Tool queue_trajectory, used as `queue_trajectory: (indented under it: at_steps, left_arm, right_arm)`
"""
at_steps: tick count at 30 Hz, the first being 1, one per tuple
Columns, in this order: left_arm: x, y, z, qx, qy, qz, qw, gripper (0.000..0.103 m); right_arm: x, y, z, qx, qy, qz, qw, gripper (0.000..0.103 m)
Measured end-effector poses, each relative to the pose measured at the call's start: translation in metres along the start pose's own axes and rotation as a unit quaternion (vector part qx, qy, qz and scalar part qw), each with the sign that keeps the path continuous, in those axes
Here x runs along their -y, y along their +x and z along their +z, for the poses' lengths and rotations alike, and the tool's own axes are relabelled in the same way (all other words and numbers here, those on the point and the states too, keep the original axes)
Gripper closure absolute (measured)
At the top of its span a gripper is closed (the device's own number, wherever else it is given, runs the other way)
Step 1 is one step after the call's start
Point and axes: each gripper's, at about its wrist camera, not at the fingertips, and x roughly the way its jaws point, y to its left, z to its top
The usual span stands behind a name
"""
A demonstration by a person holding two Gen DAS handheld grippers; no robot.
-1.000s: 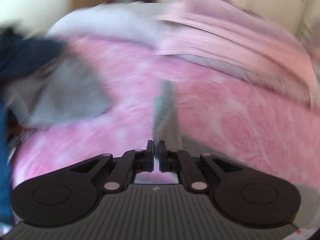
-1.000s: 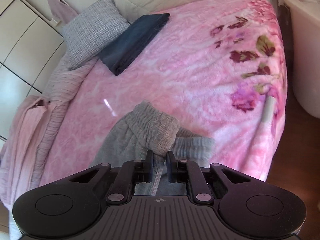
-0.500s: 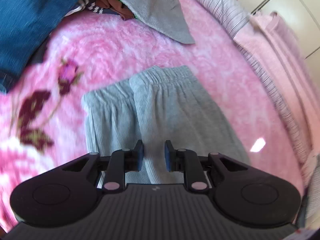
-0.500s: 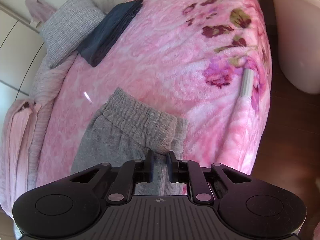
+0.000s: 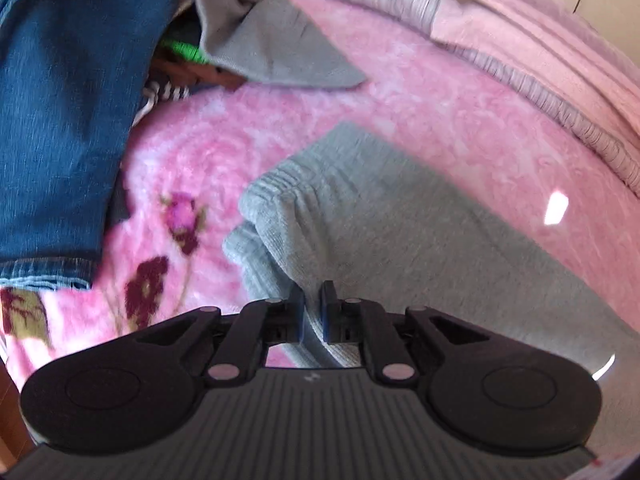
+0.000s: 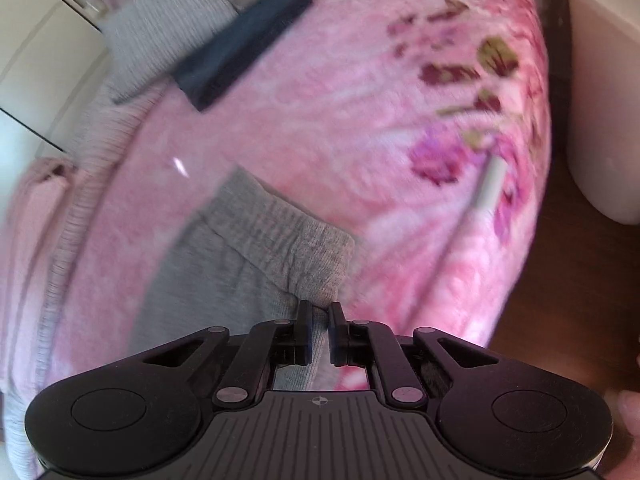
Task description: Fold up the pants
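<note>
Grey sweatpants (image 5: pixel 400 232) lie on a pink flowered blanket (image 5: pixel 440 120), their ribbed waistband end pointing away from me. My left gripper (image 5: pixel 312 308) is shut on a raised fold of the grey fabric near the band's left corner. In the right wrist view the same pants (image 6: pixel 224 264) show their gathered waistband. My right gripper (image 6: pixel 319 320) pinches the cloth just below the band's right corner, its jaws closing with the fabric between them. The legs run out of sight under both grippers.
Blue jeans (image 5: pixel 60 120) and a loose grey garment (image 5: pixel 280 48) are heaped at the far left. Folded dark pants (image 6: pixel 244 48) rest against a grey pillow (image 6: pixel 160 32). Striped pink bedding (image 5: pixel 540 60) lines one side. The bed edge drops to a wooden floor (image 6: pixel 560 280) on the right.
The left gripper swung round, came down over the pants with jaws apart, then closed on a fold. The right gripper stayed at the waistband and its jaws narrowed; the bunched band flattened out.
</note>
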Motion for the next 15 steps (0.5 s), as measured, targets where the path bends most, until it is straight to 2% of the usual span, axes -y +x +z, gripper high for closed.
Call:
queue_trajectory:
  at_steps: [3, 5, 9, 13, 15]
  left_arm:
    - [0.002, -0.011, 0.0, 0.015, 0.018, -0.004, 0.9997, 0.095]
    - [0.001, -0.017, -0.003, 0.02, 0.034, -0.005, 0.9992, 0.095]
    - [0.014, 0.006, -0.011, -0.025, 0.078, 0.039, 0.9959, 0.095]
    - [0.02, -0.008, -0.009, 0.012, 0.086, 0.038, 0.9955, 0.096]
    - [0.018, 0.001, -0.011, -0.012, 0.098, 0.044, 0.9942, 0.094]
  right_arm:
    - [0.001, -0.001, 0.002, -0.004, -0.006, 0.002, 1.0, 0.1]
    - [0.006, 0.008, -0.001, -0.015, -0.003, -0.011, 1.0, 0.1]
    - [0.005, 0.025, -0.007, -0.023, -0.009, -0.041, 0.999, 0.099]
    - [0.005, 0.015, -0.005, -0.009, -0.012, -0.031, 0.999, 0.099]
    - [0.003, 0.022, -0.008, -0.028, -0.044, -0.034, 0.998, 0.098]
